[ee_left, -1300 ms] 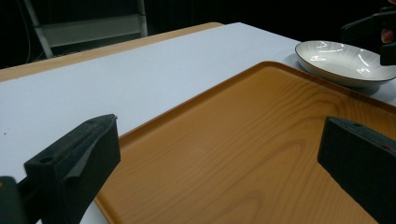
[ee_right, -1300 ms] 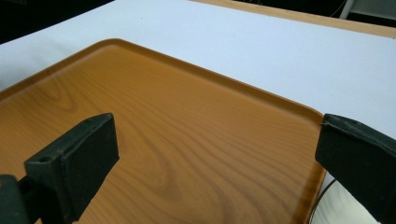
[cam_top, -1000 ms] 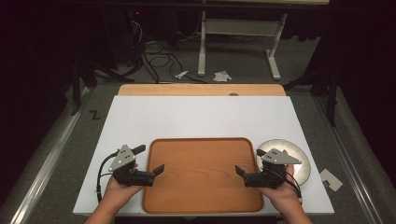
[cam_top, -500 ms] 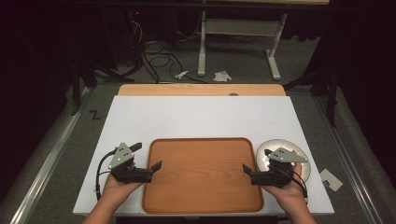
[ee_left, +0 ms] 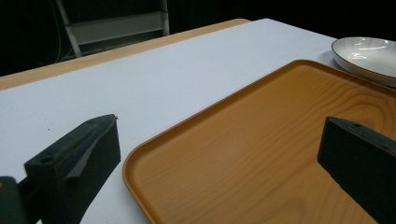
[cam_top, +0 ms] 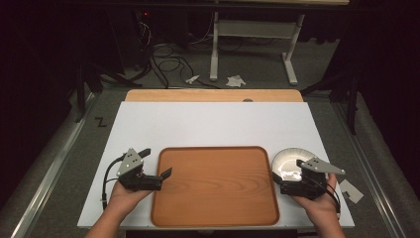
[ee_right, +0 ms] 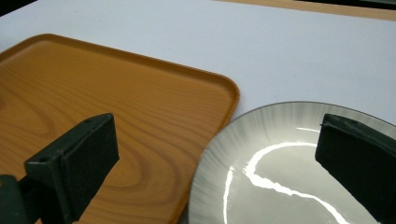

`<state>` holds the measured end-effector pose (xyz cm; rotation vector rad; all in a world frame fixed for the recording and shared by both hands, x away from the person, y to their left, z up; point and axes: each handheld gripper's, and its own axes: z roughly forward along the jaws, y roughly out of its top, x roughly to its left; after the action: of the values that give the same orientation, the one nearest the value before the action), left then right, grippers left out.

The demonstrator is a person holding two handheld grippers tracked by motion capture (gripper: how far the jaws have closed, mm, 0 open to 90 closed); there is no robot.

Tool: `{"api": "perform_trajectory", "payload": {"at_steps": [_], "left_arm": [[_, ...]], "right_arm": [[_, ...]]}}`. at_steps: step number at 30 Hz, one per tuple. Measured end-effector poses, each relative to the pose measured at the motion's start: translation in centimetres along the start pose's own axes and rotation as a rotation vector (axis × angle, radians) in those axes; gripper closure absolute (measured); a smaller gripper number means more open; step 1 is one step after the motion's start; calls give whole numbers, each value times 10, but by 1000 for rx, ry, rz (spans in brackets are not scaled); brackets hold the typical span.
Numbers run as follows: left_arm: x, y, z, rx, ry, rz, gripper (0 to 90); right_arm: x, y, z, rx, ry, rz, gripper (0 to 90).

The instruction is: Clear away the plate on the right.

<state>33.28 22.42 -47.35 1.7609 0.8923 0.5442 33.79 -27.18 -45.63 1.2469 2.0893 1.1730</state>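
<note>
— Right, from the high view: left gripper [cam_top: 166, 173] spread wide at the wooden tray's [cam_top: 214, 184] left rim, right gripper [cam_top: 277, 179] gaping over the plate [cam_top: 287, 159].
— Left gripper view?
— Jaws wide, tray [ee_left: 261, 154] between them, plate [ee_left: 366, 53] beyond.
— Right gripper view?
— Jaws wide, plate [ee_right: 280, 163] touching tray's [ee_right: 116, 107] corner.

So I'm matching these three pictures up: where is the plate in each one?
High view: the plate lies lower right, just right of the tray, partly behind the right claw.
Left gripper view: plate at the top right edge, beyond the tray's far corner.
Right gripper view: plate at lower right, between the open jaws.
Shared landmark: the tray corner beside the plate.
</note>
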Motion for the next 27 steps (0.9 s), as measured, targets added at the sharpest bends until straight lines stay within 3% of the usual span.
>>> {"api": "perform_trajectory", "payload": {"at_steps": [12, 19, 27], "left_arm": [[3, 3, 7, 4, -10, -4, 4], [2, 5, 10, -1, -23, -2, 4], [3, 6, 10, -14, -25, -1, 4]], "right_arm": [[-28, -10, -15, -13, -53, 62, 0], [-46, -18, -28, -20, -89, 122, 0], [-55, -22, -34, -26, -107, 151, 0]]}}
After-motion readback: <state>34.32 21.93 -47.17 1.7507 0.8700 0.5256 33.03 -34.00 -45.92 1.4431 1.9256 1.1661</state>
